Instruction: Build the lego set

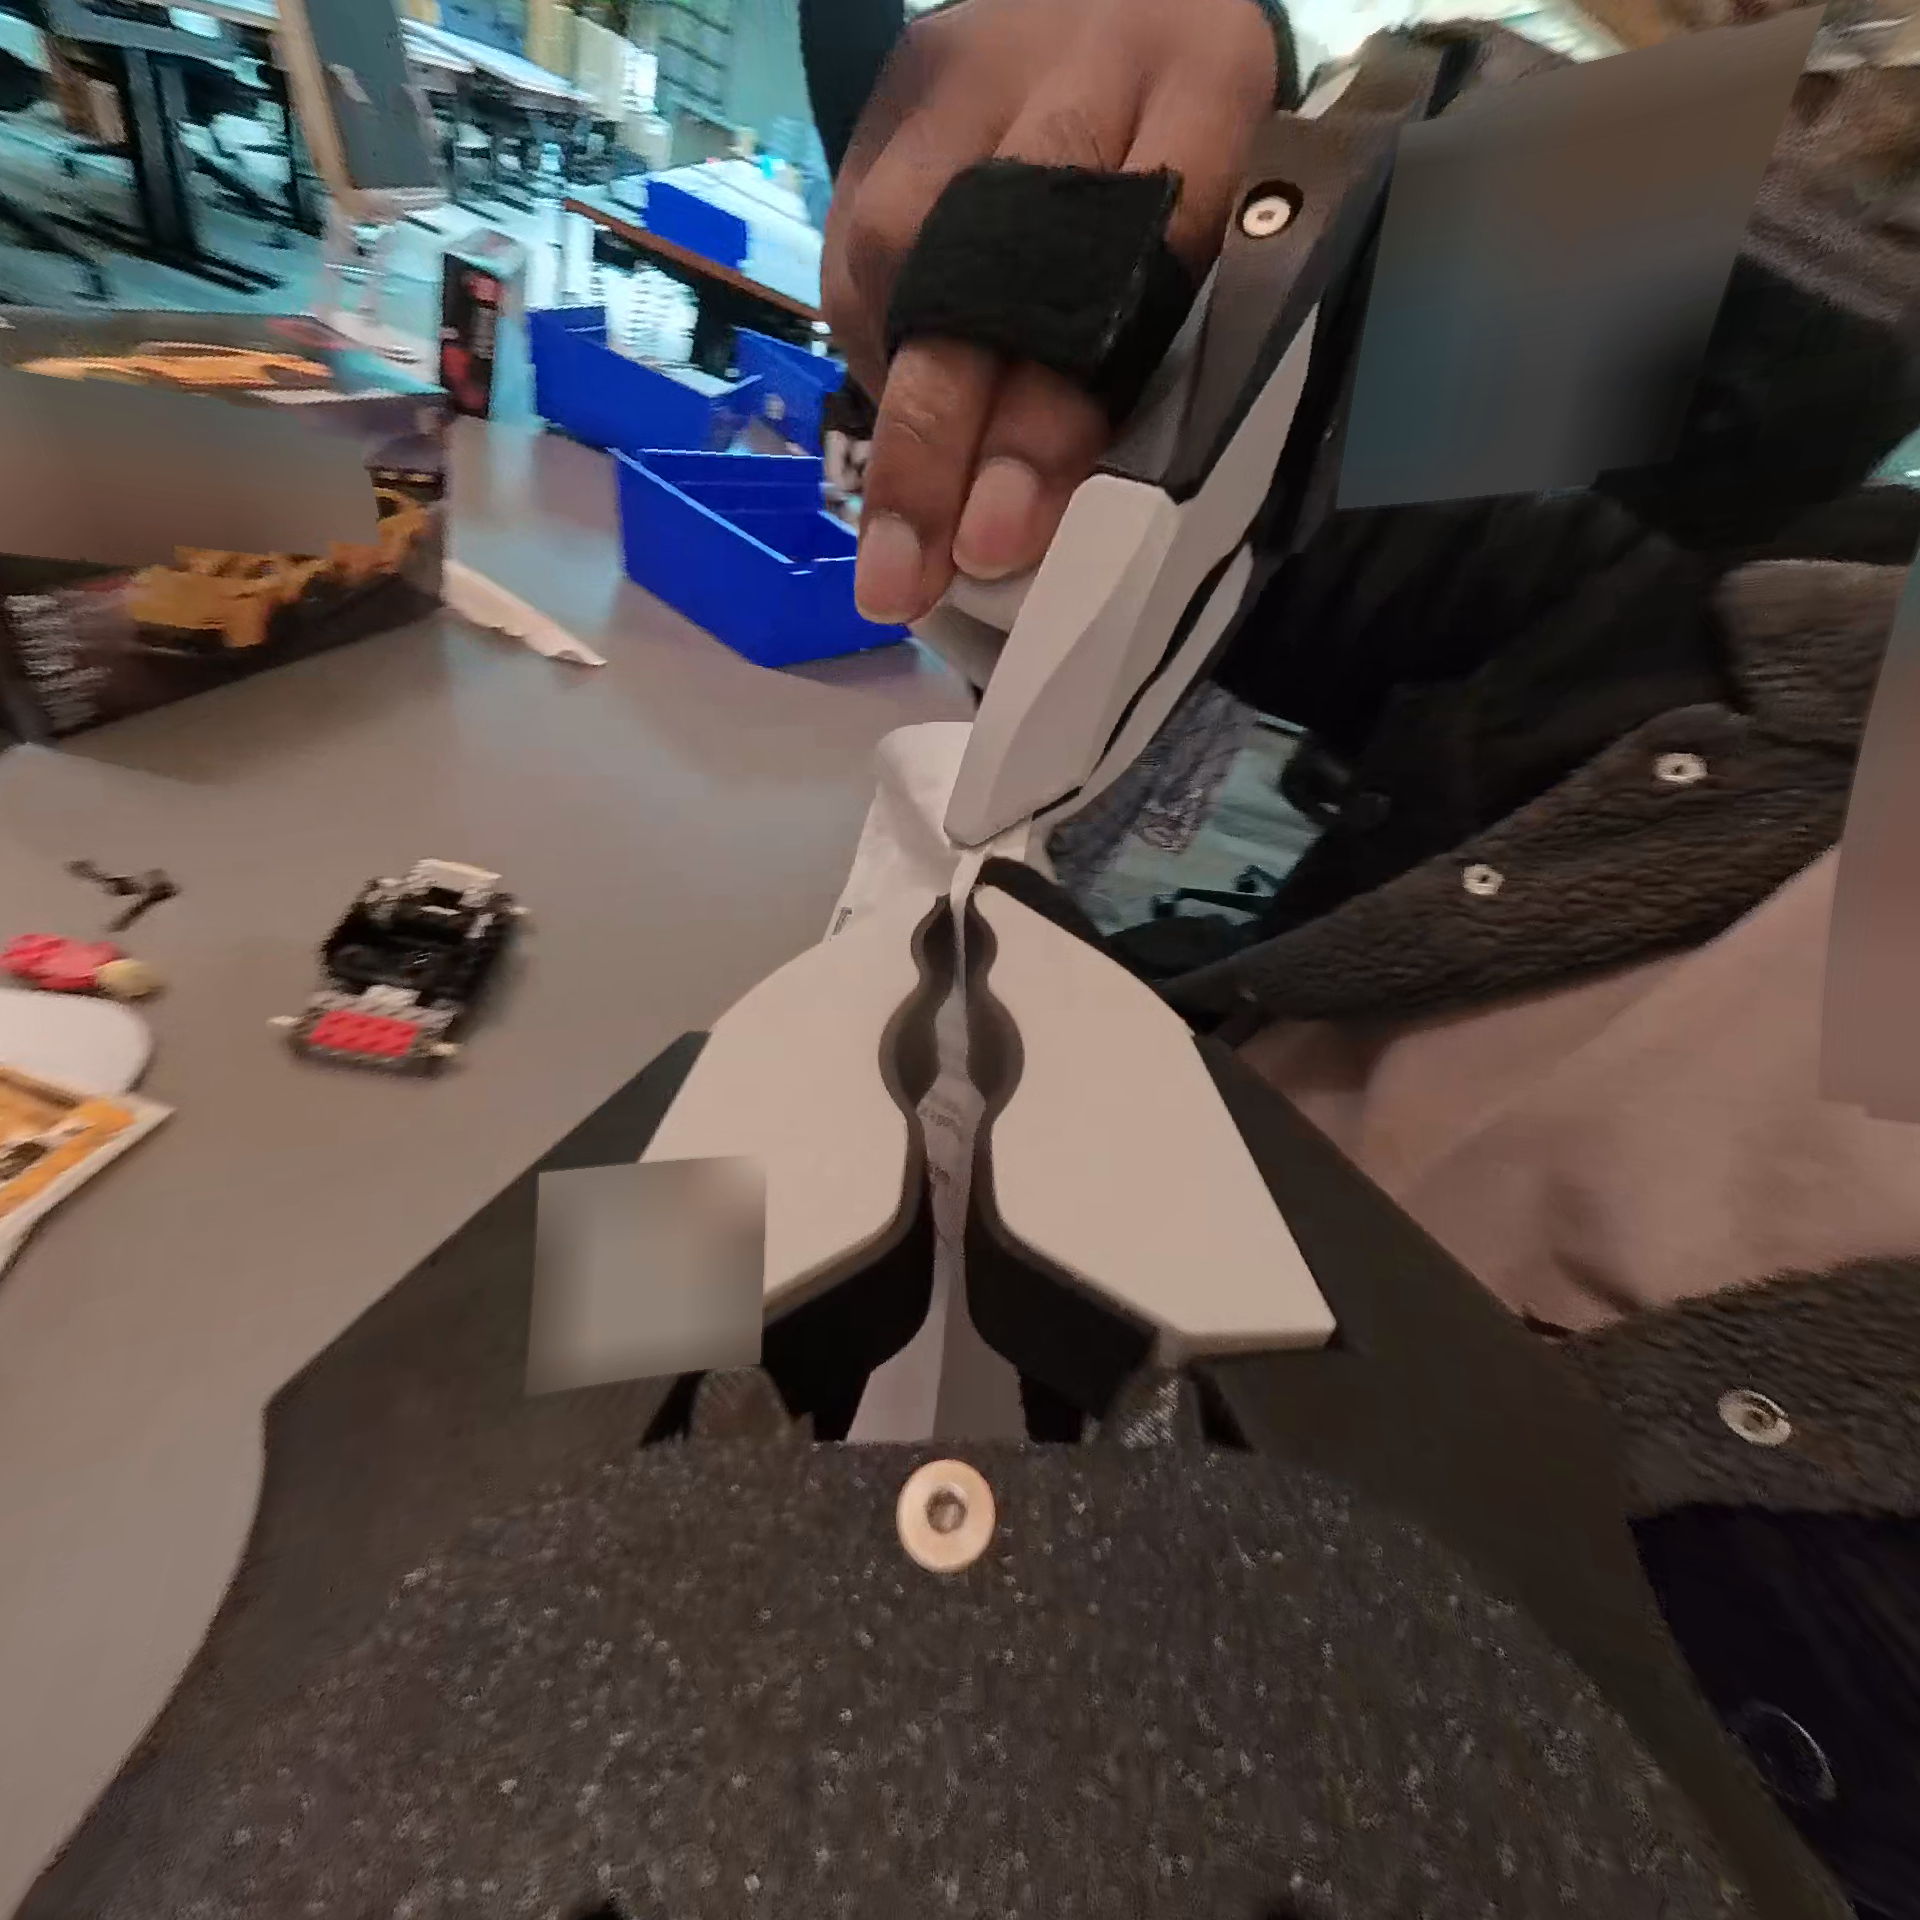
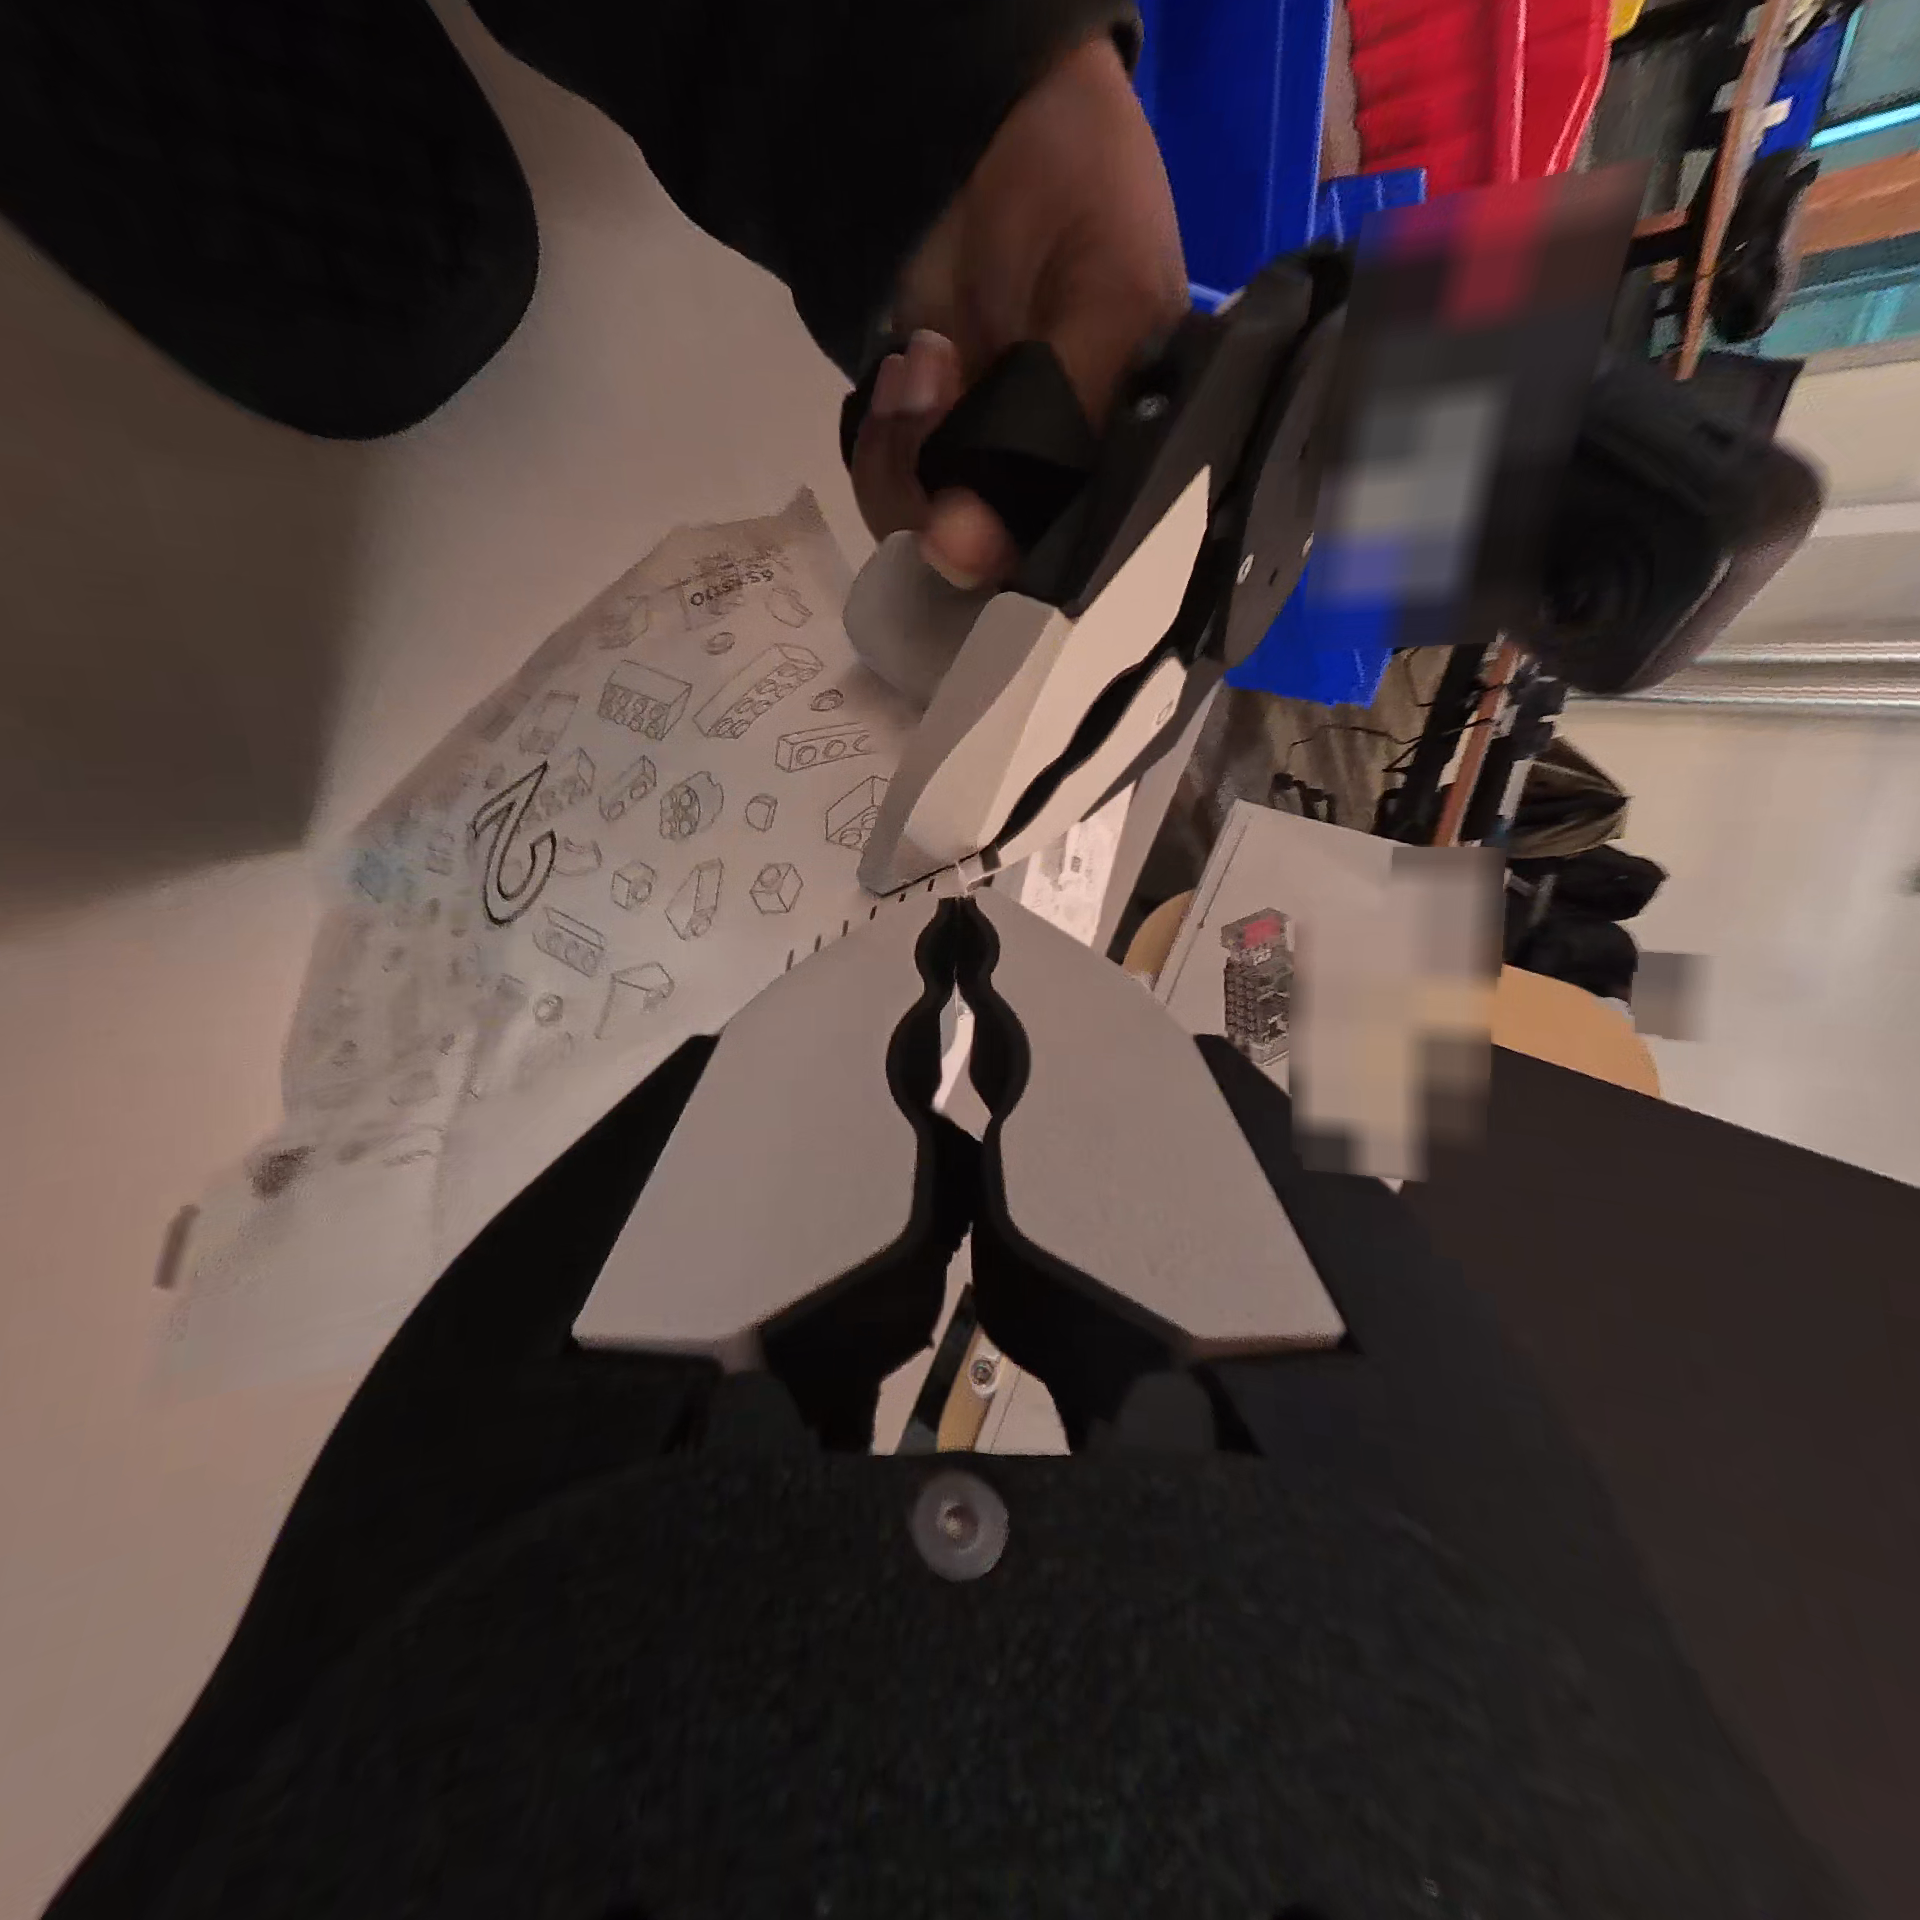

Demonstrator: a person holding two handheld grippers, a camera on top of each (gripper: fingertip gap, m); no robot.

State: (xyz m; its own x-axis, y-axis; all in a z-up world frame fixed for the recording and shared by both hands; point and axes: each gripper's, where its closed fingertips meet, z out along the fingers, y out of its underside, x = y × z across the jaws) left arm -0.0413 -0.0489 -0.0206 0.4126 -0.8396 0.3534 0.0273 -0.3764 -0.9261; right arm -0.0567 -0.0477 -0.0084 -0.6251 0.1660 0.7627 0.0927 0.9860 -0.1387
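A white paper parts bag (image 2: 582, 831), printed with brick outlines, is held in the air above the grey table (image 1: 644, 748), pinched along its top edge by both claws at once. The left gripper (image 1: 961, 914) has its fingers pressed together on the bag's edge, and the paper runs back between them. The right gripper (image 2: 954, 914) is likewise clamped on the same edge, tip to tip with the other claw. Most of the bag is hidden in the left wrist view, where only a crumpled strip (image 1: 904, 821) shows behind the fingers; in the right wrist view its lower end is blurred.

On the table lie a partly built black and red car (image 1: 400, 966), a small red piece (image 1: 62, 961), a cut-off instruction booklet (image 1: 52, 1143) and the set's box (image 1: 218, 582). Blue bins (image 1: 727, 530) stand farther back. The room behind is blurred shelving and tables.
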